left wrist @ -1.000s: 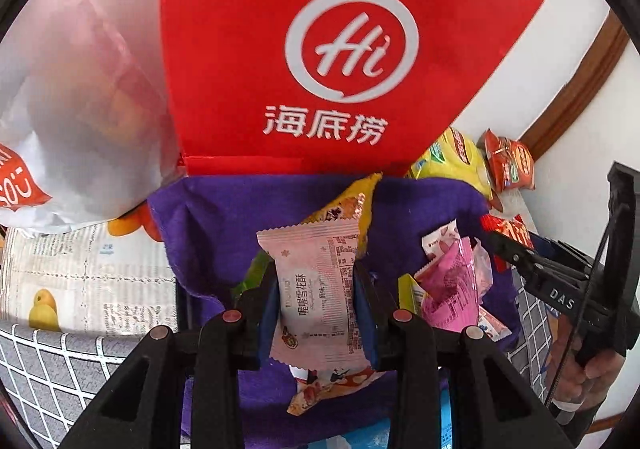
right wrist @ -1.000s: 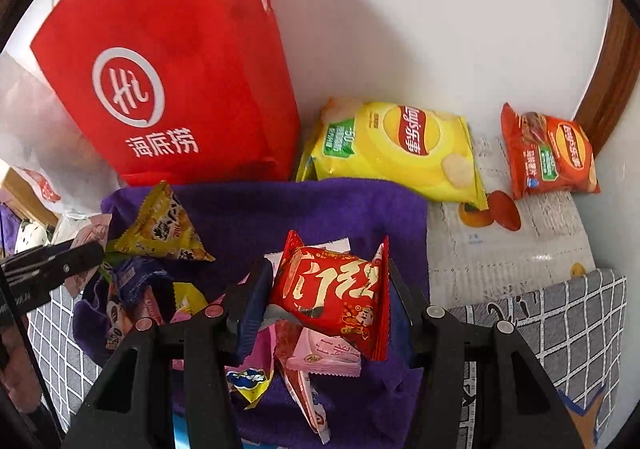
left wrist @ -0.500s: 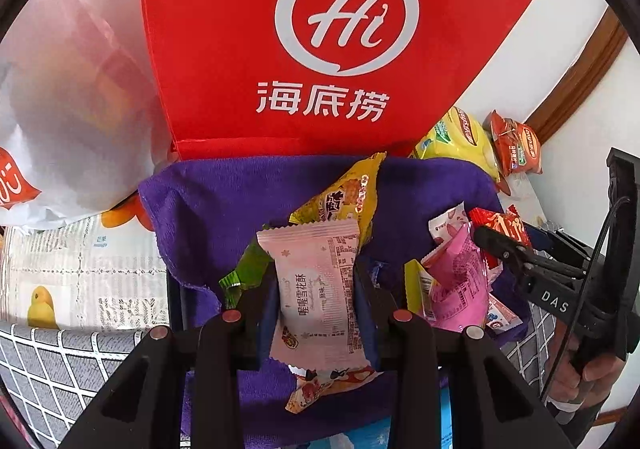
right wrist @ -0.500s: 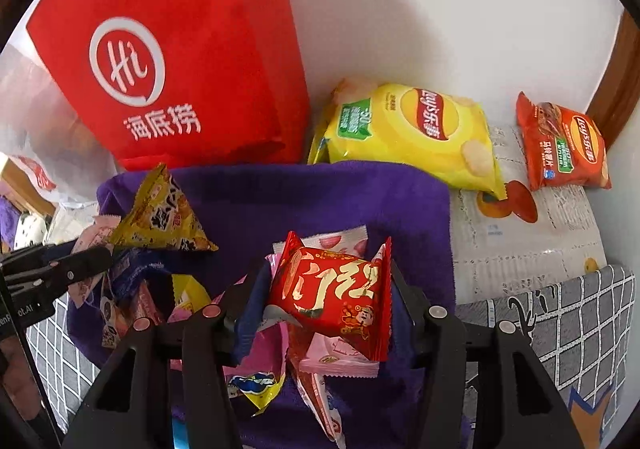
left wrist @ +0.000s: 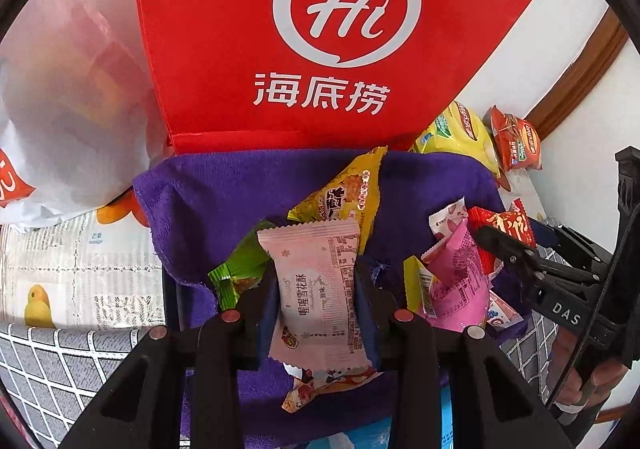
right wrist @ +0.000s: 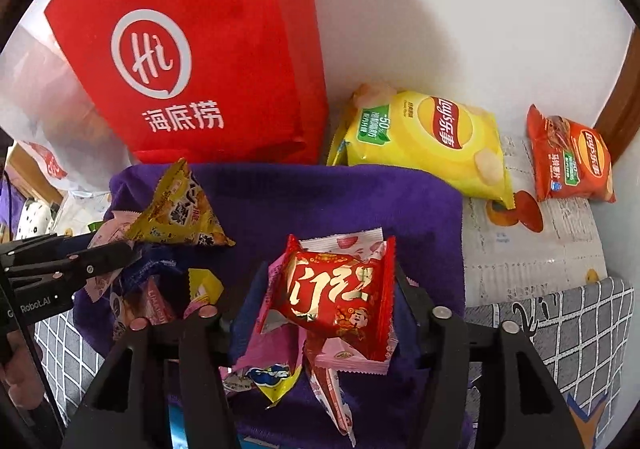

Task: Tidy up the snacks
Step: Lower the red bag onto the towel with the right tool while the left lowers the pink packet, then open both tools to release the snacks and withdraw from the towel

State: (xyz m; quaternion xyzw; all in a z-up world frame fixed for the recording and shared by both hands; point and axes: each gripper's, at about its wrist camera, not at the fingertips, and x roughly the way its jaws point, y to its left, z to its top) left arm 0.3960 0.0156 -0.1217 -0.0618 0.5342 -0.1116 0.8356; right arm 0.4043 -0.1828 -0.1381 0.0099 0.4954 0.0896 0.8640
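Your left hand-held gripper (left wrist: 318, 289) is clamping a pale pink snack packet (left wrist: 316, 289) above the purple towel (left wrist: 224, 201). Your right hand-held gripper (right wrist: 326, 301) is opening its jaws, with a red snack packet (right wrist: 332, 297) sitting between them over a heap of sweets (right wrist: 280, 369) on the towel. A red bag (right wrist: 192, 49) is standing behind, with a yellow crisp bag (right wrist: 424, 141) beside it.

The snacks (right wrist: 180, 209) lay on the towel (right wrist: 320, 201). The big bag (right wrist: 208, 49) stood behind it. Two chip bags (right wrist: 424, 137) lay to its right.
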